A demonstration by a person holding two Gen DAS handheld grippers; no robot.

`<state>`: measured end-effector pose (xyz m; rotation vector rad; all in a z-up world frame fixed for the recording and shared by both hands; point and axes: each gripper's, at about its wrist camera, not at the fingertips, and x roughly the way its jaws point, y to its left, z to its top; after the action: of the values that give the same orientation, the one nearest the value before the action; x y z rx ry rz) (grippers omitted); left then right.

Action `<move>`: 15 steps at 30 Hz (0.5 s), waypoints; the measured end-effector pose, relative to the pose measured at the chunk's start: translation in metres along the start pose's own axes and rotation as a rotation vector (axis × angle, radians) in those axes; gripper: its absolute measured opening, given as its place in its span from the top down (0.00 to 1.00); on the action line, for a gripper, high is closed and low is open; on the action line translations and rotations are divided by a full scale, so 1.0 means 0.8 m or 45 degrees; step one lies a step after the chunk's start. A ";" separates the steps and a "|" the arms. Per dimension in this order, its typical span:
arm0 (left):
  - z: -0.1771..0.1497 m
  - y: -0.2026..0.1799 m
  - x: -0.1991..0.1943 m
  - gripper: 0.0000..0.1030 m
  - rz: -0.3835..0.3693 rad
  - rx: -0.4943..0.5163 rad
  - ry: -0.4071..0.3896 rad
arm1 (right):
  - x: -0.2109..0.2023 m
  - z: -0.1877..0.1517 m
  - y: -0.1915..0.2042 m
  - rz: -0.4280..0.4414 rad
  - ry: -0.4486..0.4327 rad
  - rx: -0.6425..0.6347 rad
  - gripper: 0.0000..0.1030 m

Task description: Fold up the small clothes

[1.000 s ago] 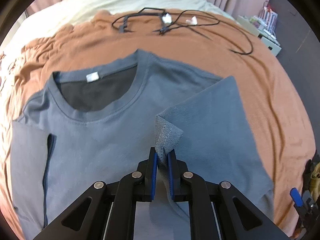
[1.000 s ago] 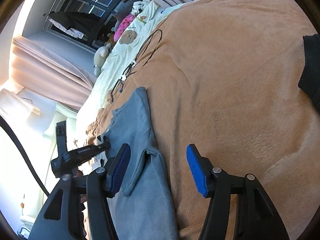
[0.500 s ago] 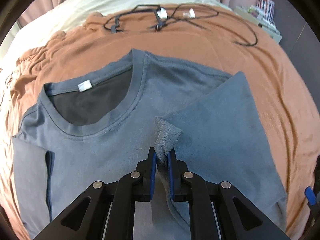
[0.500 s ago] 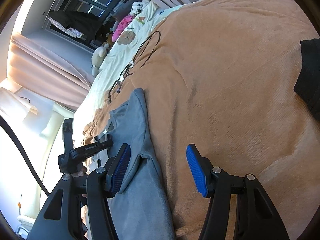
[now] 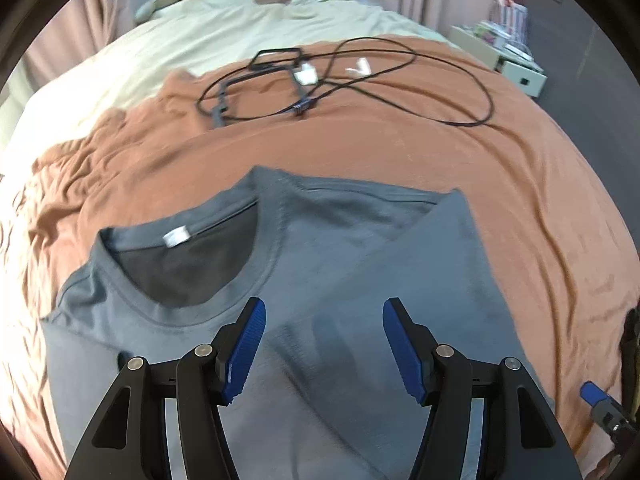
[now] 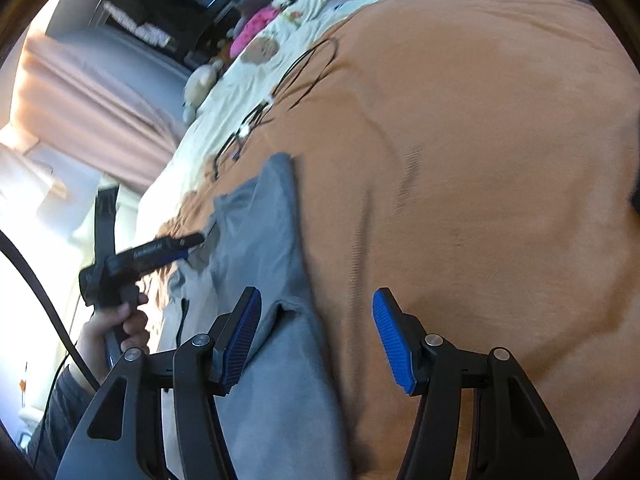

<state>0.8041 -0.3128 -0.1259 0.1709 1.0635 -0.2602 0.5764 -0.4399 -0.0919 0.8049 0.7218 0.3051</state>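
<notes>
Fingers of the left gripper (image 5: 323, 346) are standing wide apart, gripping nothing, above the grey T-shirt (image 5: 280, 280) lying on the orange blanket (image 5: 400, 152), right sleeve folded inward; the right gripper (image 6: 316, 342) is also gaping empty over the shirt's right edge; cables (image 5: 340, 80) are lying far behind.

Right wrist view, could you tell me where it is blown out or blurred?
Right wrist view: window side at far left is blown out white; the hand and shirt are motion-smeared. Left wrist view: evenly lit, shirt slightly blurred.
</notes>
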 end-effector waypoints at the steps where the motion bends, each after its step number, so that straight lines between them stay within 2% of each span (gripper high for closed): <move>1: 0.001 -0.005 0.002 0.39 -0.012 0.012 0.003 | 0.004 0.001 0.006 -0.013 0.008 -0.024 0.45; 6: 0.010 -0.021 0.015 0.39 -0.055 0.063 -0.003 | 0.034 0.006 0.030 -0.093 0.077 -0.141 0.45; 11: 0.009 -0.031 0.029 0.44 -0.098 0.089 0.004 | 0.056 0.010 0.053 -0.155 0.101 -0.252 0.45; 15: 0.003 -0.027 0.040 0.53 -0.138 0.083 0.023 | 0.071 0.013 0.067 -0.176 0.118 -0.312 0.53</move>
<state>0.8144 -0.3385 -0.1531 0.1742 1.0844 -0.3920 0.6258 -0.3809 -0.0736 0.5088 0.8055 0.3004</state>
